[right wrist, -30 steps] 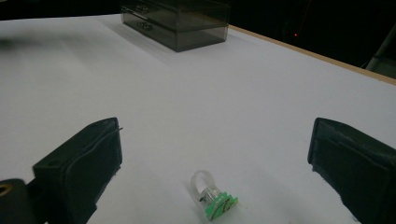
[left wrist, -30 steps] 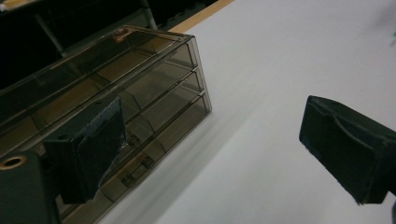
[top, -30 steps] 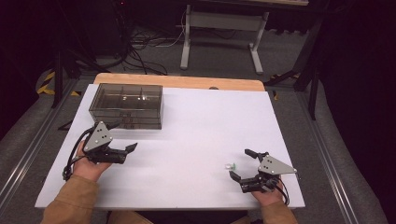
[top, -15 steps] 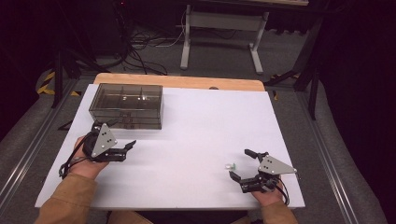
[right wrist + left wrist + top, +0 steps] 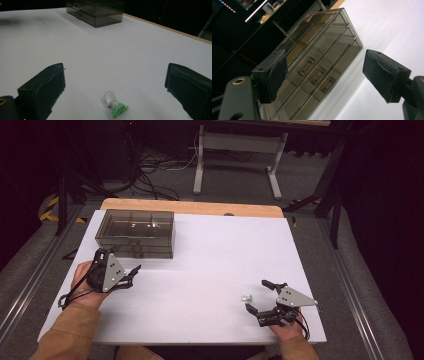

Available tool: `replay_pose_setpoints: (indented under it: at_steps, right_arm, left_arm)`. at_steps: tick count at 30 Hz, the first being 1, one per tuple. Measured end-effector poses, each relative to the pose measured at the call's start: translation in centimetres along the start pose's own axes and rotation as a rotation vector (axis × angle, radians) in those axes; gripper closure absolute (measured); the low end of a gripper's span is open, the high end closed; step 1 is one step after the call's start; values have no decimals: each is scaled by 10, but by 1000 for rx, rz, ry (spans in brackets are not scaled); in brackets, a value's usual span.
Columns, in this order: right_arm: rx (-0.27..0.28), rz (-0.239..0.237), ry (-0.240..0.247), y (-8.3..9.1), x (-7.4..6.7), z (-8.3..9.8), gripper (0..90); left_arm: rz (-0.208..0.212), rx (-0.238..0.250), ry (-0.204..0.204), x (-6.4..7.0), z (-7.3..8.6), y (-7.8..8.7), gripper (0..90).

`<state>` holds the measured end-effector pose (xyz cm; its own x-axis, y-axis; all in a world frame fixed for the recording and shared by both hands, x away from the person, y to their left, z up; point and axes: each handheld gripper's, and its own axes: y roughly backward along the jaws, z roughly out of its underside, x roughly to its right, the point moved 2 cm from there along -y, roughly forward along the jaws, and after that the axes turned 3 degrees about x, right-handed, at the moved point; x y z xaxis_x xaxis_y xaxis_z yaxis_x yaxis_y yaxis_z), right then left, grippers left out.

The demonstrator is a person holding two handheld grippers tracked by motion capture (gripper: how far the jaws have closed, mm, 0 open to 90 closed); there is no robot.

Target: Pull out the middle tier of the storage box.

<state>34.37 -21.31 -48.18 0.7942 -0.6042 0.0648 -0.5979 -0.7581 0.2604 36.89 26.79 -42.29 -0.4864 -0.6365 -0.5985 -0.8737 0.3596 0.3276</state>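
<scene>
Small clear ring (image 5: 111, 101) with green top, on its side on white table (image 5: 210, 260).

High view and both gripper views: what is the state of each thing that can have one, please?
Drawer box: all drawers closed, standing on the table.
Ring: lying on the table between the right tool's jaws, not gripped.
Left tool: open, jaws have just been closing, nothing between them.
Right tool: open wide.
</scene>
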Motion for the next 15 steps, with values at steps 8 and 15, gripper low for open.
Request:
replay_pose_setpoints:
  at_steps: [8,15]
  right_arm:
    - [-2,3,-2,0,0,0,33]
    - [-5,3,0,0,0,0,34]
  left_arm:
    - [-52,-39,-93,2,1,-1,233]
    - [-83,-71,-200,4,3,-6,252]
